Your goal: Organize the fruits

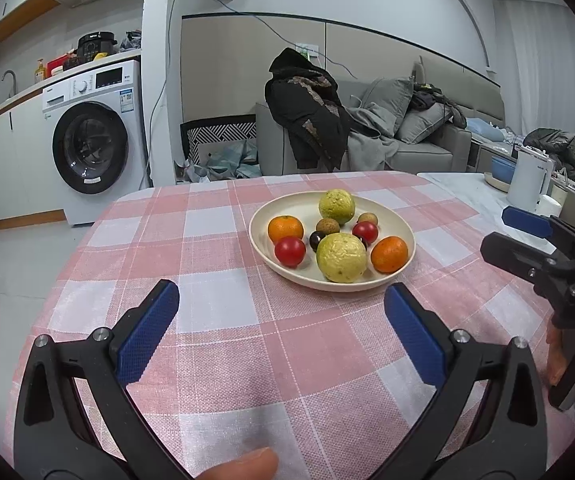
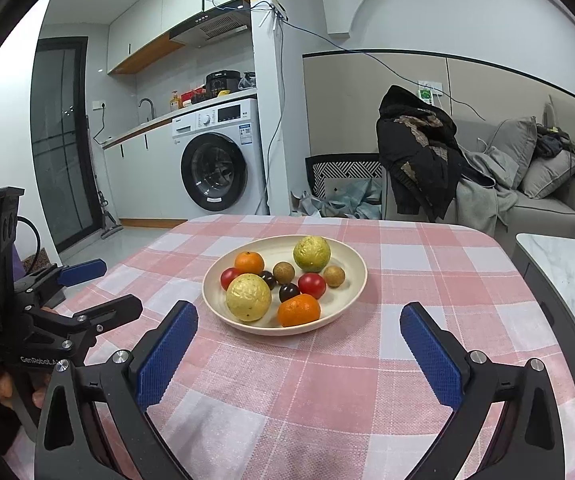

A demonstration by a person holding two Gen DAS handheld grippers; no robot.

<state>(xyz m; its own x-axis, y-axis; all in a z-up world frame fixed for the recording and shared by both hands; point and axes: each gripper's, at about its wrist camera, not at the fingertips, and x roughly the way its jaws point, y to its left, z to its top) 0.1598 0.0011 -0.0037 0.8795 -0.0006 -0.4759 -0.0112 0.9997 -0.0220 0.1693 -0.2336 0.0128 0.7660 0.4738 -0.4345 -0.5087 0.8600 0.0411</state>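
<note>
A cream plate (image 1: 263, 216) (image 2: 351, 256) sits on the pink checked tablecloth (image 1: 223, 320) (image 2: 327, 380). It holds two yellow-green guavas (image 1: 341, 257) (image 2: 248, 297), two oranges (image 1: 389, 254) (image 2: 299, 310), two red tomatoes (image 1: 290, 251) (image 2: 311, 285), brown longans (image 1: 327, 226) (image 2: 283, 272) and dark small fruits (image 1: 316, 240) (image 2: 288, 291). My left gripper (image 1: 281, 300) is open, short of the plate's near rim, nothing between its fingers. My right gripper (image 2: 299, 322) is open too, its fingers either side of the plate's near edge. Each gripper shows at the edge of the other's view.
A marble side table (image 1: 467, 196) (image 2: 559, 264) with a white kettle (image 1: 529, 178) stands right of the cloth. Behind are a grey sofa (image 1: 407, 136) with a dark jacket (image 1: 307, 108), and a washing machine (image 1: 91, 140) (image 2: 215, 160). A thumb (image 1: 243, 466) shows at the bottom.
</note>
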